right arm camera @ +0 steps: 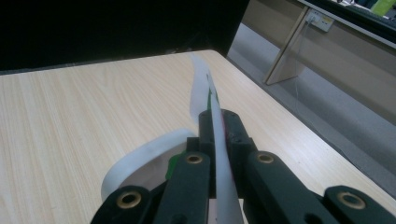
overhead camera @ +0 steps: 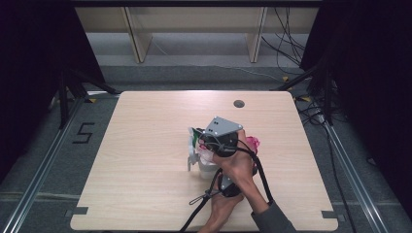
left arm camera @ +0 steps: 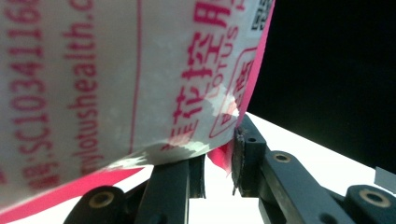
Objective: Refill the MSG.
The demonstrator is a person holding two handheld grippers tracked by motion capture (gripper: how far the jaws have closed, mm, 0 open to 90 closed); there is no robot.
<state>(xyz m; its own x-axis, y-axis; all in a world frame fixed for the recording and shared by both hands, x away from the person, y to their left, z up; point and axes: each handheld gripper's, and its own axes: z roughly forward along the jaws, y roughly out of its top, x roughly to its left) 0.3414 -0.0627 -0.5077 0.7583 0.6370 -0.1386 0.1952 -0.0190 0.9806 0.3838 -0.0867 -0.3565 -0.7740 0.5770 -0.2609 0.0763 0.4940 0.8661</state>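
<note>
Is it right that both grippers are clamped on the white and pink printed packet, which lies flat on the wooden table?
Not quite. The packet does not lie flat: the right gripper and the left gripper, each pinching an edge, hold it up above the wooden table, as the right gripper view shows. The rest stands.

Light: overhead lamps are lighting the table (overhead camera: 145,145) evenly, surroundings staying dark | Glare: tabletop is blowing out white in left gripper view | Focus: packet print (left arm camera: 93,70) is blurring close-up | Shadows: soft.
</note>
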